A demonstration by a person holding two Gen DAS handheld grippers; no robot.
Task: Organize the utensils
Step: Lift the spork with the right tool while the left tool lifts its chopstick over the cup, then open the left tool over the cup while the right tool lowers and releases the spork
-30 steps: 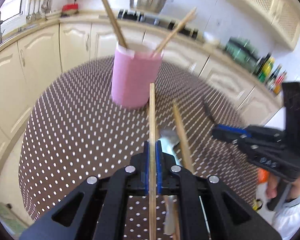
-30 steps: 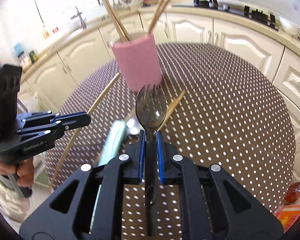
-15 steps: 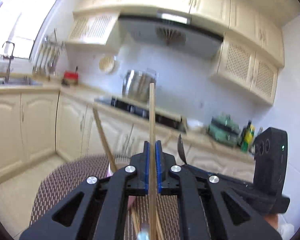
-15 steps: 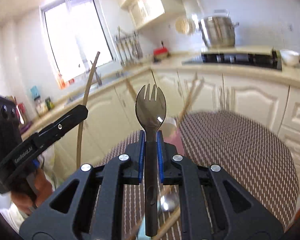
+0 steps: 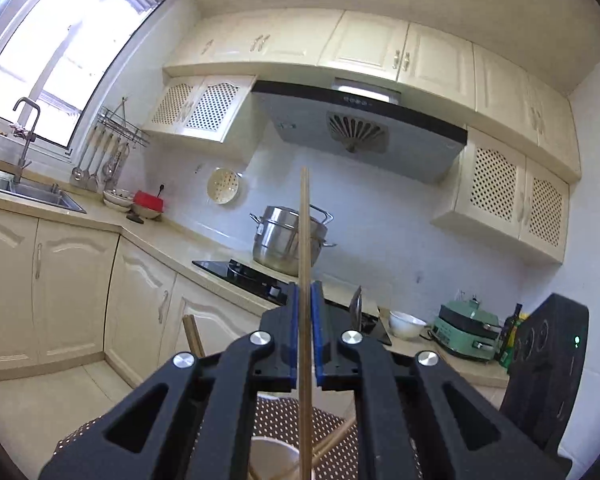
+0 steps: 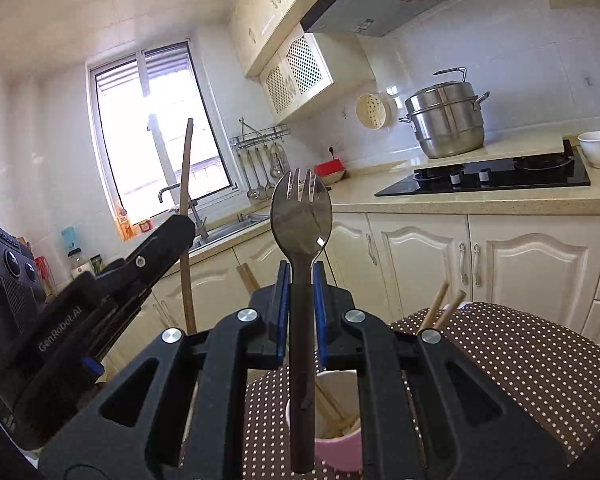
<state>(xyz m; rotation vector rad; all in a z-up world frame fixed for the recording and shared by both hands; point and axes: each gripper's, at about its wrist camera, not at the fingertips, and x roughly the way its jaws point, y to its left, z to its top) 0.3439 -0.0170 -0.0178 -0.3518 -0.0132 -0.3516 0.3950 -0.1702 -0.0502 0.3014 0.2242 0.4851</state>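
Both grippers up high, each clamped on a utensil above the pink cup!

The left gripper (image 5: 305, 332) is pinching a single wooden chopstick (image 5: 305, 240) between its blue pads, the stick standing straight up in front of the steel steamer pot (image 5: 288, 240) on the hob. The right gripper (image 6: 300, 312) is clenched on the dark handle of a spork (image 6: 301, 216), tines up, bowl catching the light. Directly beneath the right gripper sits the pink cup (image 6: 340, 448) on the brown dotted tablecloth (image 6: 520, 360), with more chopsticks (image 6: 444, 308) leaning out of it. In the right wrist view the left gripper shows off to the left, its chopstick rising against the window (image 6: 160, 140). In the left wrist view the cup's white rim peeks out just under the jaws.
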